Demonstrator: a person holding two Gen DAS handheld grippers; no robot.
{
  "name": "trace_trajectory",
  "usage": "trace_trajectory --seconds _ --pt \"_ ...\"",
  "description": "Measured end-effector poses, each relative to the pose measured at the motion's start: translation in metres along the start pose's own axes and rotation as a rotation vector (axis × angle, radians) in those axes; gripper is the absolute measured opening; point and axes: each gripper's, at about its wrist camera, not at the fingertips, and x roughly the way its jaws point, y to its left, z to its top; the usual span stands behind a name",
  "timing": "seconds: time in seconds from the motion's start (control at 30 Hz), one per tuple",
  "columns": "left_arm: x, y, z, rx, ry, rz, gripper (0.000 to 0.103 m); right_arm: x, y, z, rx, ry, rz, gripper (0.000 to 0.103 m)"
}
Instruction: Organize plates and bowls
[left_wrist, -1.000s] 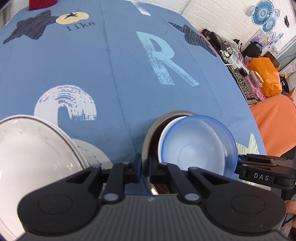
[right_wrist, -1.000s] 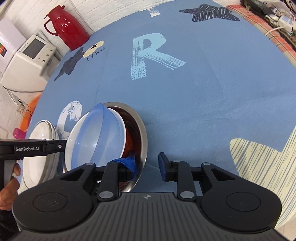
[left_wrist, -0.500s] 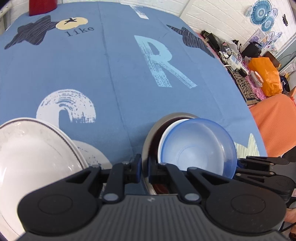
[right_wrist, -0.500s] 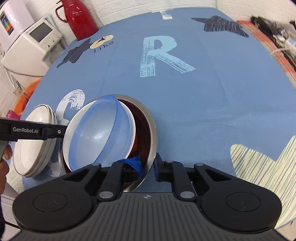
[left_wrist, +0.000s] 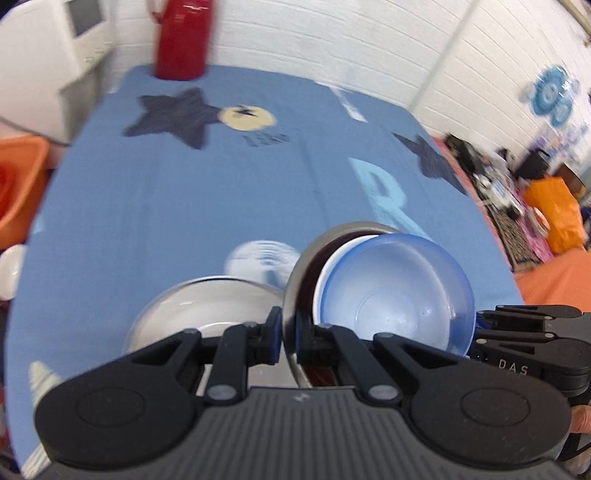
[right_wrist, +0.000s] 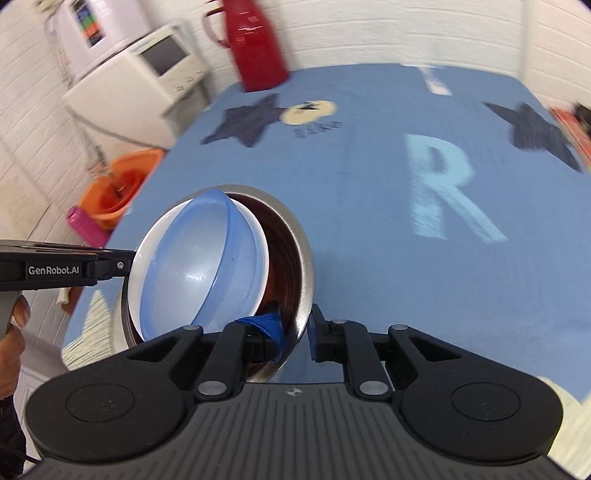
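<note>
A steel bowl (left_wrist: 295, 266) holds a nested stack: a dark brown bowl (left_wrist: 308, 273), a white bowl (left_wrist: 325, 266) and a translucent blue bowl (left_wrist: 399, 291) on top, tilted. My left gripper (left_wrist: 287, 334) is shut on the steel rim's left side. In the right wrist view my right gripper (right_wrist: 297, 330) is shut on the opposite rim of the steel bowl (right_wrist: 304, 258), with the blue bowl (right_wrist: 199, 266) leaning away from it. The stack looks held above the blue tablecloth (left_wrist: 221, 192). A pile of white plates (left_wrist: 199, 306) lies just left of it, below.
A red thermos (right_wrist: 258, 48) stands at the table's far edge, beside a white appliance (right_wrist: 147, 74). An orange basin (right_wrist: 118, 184) sits off the left side, and an orange bag (left_wrist: 557, 214) with clutter off the right. A hand (right_wrist: 11, 332) holds the left gripper.
The right gripper's fingers closed from open onto the steel rim. Both views then tilted up and back; the bowl stack rose with the grippers and the plates now look smaller and lower.
</note>
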Motion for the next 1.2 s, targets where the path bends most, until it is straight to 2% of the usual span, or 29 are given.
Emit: trace_trajectory --seconds 0.1,0.2,0.33,0.6,0.8,0.93,1.03,1.1,1.13,1.17,1.2 --pt "-0.010 0.035 -0.011 -0.052 -0.010 0.052 0.000 0.025 0.028 0.005 -0.045 0.038 0.057 0.000" --pt "-0.002 0.062 -0.023 -0.101 0.025 0.076 0.000 0.053 0.042 0.004 -0.054 0.099 0.084 0.000" --pt "0.016 0.079 -0.033 -0.134 0.063 0.072 0.000 0.074 0.051 0.000 -0.061 0.152 0.058 0.000" --pt "0.022 0.093 -0.036 -0.155 0.062 0.041 0.000 0.082 0.062 0.002 -0.097 0.172 0.017 0.000" --pt "0.022 0.102 -0.038 -0.176 0.061 0.007 0.000 0.081 0.060 0.006 -0.089 0.163 0.014 0.003" --pt "0.015 0.107 -0.037 -0.199 0.051 -0.013 0.000 0.063 0.060 0.012 -0.082 0.092 0.007 0.005" --pt "-0.002 0.106 -0.038 -0.190 0.006 -0.001 0.002 0.046 0.059 0.013 -0.104 0.032 0.001 0.007" --pt "-0.014 0.101 -0.039 -0.174 -0.027 0.009 0.016 0.034 0.054 0.010 -0.098 -0.014 0.001 0.008" --pt "-0.021 0.097 -0.039 -0.162 -0.050 0.011 0.047 0.030 0.051 0.007 -0.090 -0.032 0.006 0.008" --pt "-0.027 0.090 -0.041 -0.143 -0.081 0.011 0.056 0.027 0.047 0.003 -0.079 -0.043 0.013 0.008" --pt "-0.034 0.081 -0.043 -0.111 -0.107 0.019 0.056 0.025 0.042 -0.002 -0.061 -0.051 0.022 0.009"
